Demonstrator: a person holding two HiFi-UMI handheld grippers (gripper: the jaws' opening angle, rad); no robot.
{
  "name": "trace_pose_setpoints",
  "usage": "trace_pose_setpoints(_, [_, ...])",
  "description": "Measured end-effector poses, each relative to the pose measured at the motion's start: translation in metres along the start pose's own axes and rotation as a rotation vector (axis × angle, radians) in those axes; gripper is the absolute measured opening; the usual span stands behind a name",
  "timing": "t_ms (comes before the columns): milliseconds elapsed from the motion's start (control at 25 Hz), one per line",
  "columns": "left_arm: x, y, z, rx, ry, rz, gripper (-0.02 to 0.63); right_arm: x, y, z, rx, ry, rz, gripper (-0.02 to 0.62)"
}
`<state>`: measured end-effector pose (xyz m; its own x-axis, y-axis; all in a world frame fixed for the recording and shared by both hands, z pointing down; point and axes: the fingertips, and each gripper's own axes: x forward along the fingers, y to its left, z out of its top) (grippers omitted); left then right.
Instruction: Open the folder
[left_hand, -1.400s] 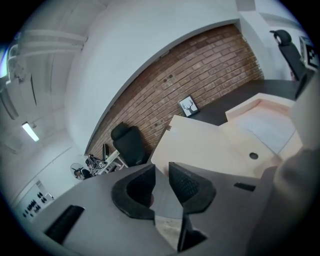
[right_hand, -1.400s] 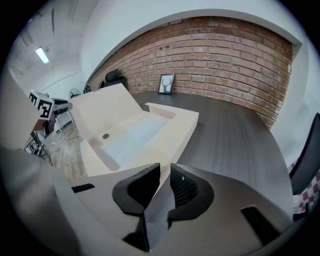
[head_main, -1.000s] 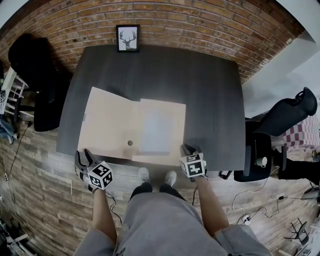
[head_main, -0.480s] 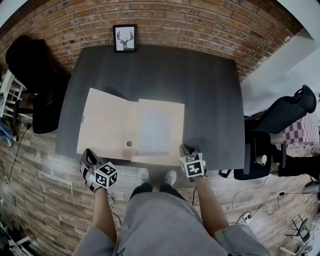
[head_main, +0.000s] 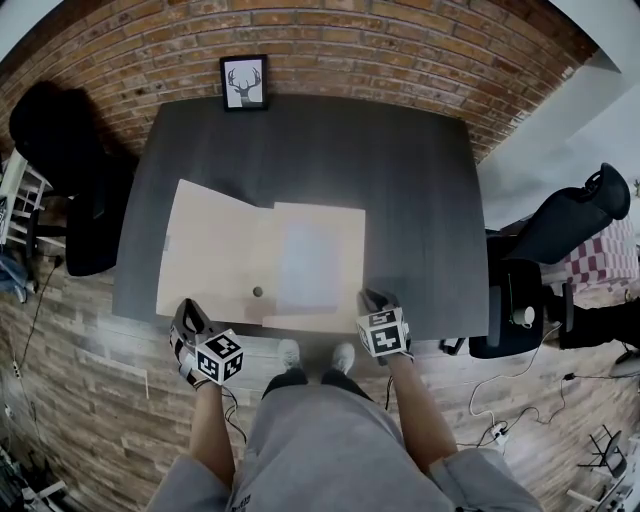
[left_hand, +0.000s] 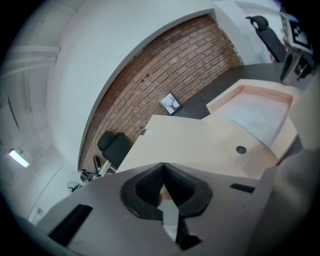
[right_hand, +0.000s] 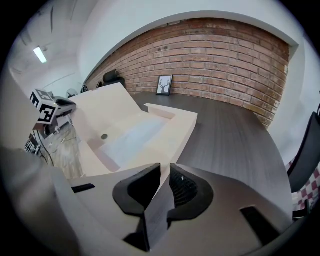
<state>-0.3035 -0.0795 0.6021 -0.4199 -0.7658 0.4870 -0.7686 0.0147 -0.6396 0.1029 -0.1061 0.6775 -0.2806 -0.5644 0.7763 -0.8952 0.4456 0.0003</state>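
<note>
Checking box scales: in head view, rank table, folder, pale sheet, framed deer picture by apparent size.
table
folder
pale sheet
framed deer picture; it stands farthest from the camera, so true size is unsure

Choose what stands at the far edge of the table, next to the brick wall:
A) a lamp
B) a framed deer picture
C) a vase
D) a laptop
B: the head view shows a framed deer picture upright at the far edge of the table, beside the brick wall.

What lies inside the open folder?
Inside the folder, a pale sheet lies on its right half, with a small dark round spot beside it. Whatever is under the sheet is covered.
</note>
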Motion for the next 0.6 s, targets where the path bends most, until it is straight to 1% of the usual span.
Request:
trace_pose_setpoints(440, [-0.025, -0.005, 0.030, -0.095, -0.056, -0.067, 0.003, -0.001, -0.001, 0.001, 0.020, -0.010, -0.010, 0.035])
trace_pose_setpoints(600, [-0.036, -0.008, 0.042, -0.112, -0.086, -0.089, 0.003, -0.011, -0.002, 0.019, 0.048, -0.054, -0.005, 0.034])
